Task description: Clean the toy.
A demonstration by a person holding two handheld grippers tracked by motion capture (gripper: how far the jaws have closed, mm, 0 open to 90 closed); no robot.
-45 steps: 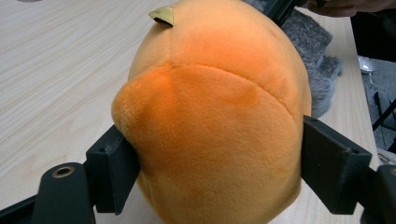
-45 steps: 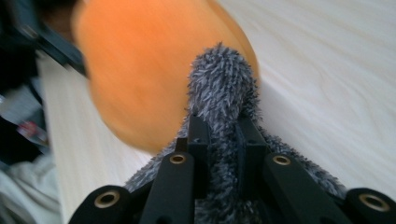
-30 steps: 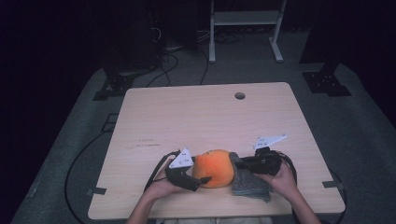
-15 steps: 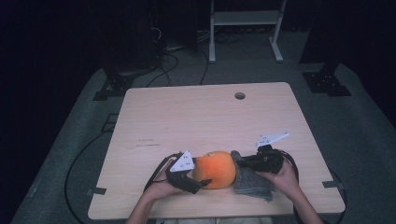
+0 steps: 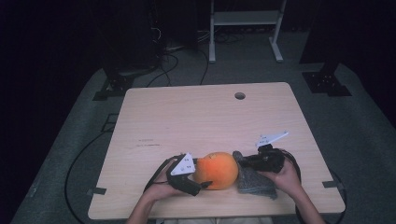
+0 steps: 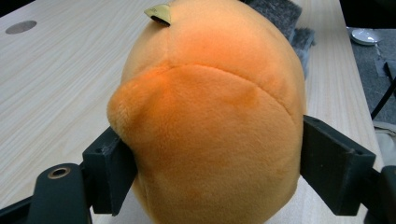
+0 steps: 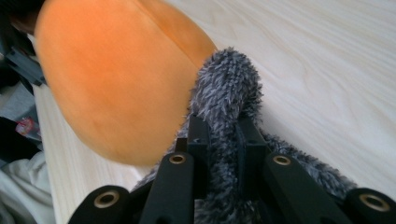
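An orange plush ball (image 5: 217, 170) lies near the table's front edge. My left gripper (image 5: 201, 179) is shut on it; in the left gripper view both jaws press into the sides of the plush ball (image 6: 210, 121). Right of the ball lies a grey fuzzy cloth (image 5: 254, 179). My right gripper (image 5: 243, 163) is shut on a raised fold of it; in the right gripper view the cloth (image 7: 226, 100) is pinched between the jaws and bulges above them, touching the plush ball (image 7: 116, 79).
The light wooden table (image 5: 196, 116) has a round cable hole (image 5: 239, 95) at the back right. Cables run on the dark floor behind and to the left. A white frame (image 5: 243, 18) stands beyond the table.
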